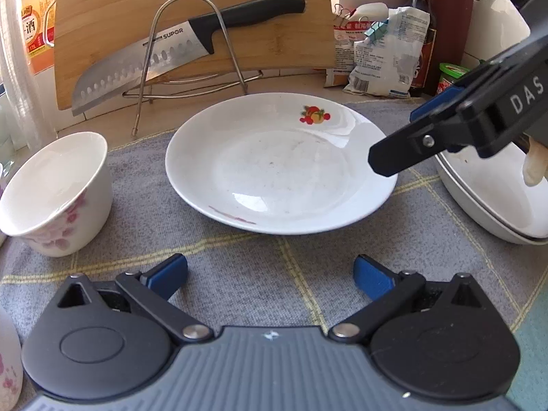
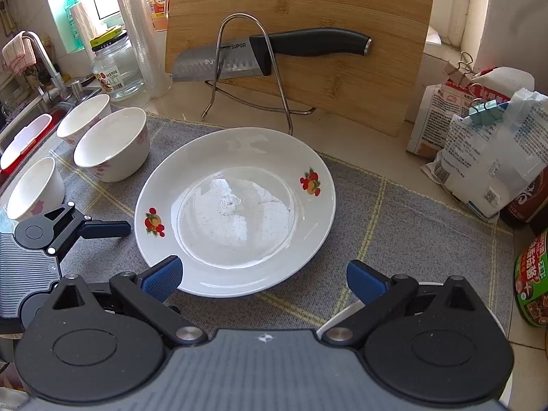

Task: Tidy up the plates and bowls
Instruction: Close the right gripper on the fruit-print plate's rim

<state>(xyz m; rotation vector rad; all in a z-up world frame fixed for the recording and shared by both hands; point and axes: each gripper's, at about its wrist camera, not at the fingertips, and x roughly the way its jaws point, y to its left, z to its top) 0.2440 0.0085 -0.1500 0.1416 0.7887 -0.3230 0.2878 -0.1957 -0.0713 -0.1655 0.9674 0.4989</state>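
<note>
A white plate [image 1: 281, 164] [image 2: 236, 212] with fruit prints lies flat on a grey checked cloth [image 1: 239, 263]. My left gripper [image 1: 270, 277] is open, just short of the plate's near rim, with nothing between its fingers. My right gripper [image 2: 263, 279] [image 1: 400, 137] is open too, with its left pad [image 2: 164, 277] at the plate's rim. A white bowl with pink flowers [image 1: 58, 191] stands left of the plate. Three such bowls [image 2: 113, 144] [image 2: 84, 120] [image 2: 34, 188] show in the right wrist view. More white plates [image 1: 489, 205] sit stacked at the right.
Behind the plate, a bamboo cutting board [image 2: 342, 17] leans on the wall with a knife [image 2: 274, 54] in a wire rack [image 2: 274, 68]. Clipped bags [image 2: 479, 157], jars [image 2: 534, 274] and a bottle [image 1: 423, 17] crowd the right. A glass jar [image 2: 116, 68], faucet and sink [image 2: 34, 113] are at left.
</note>
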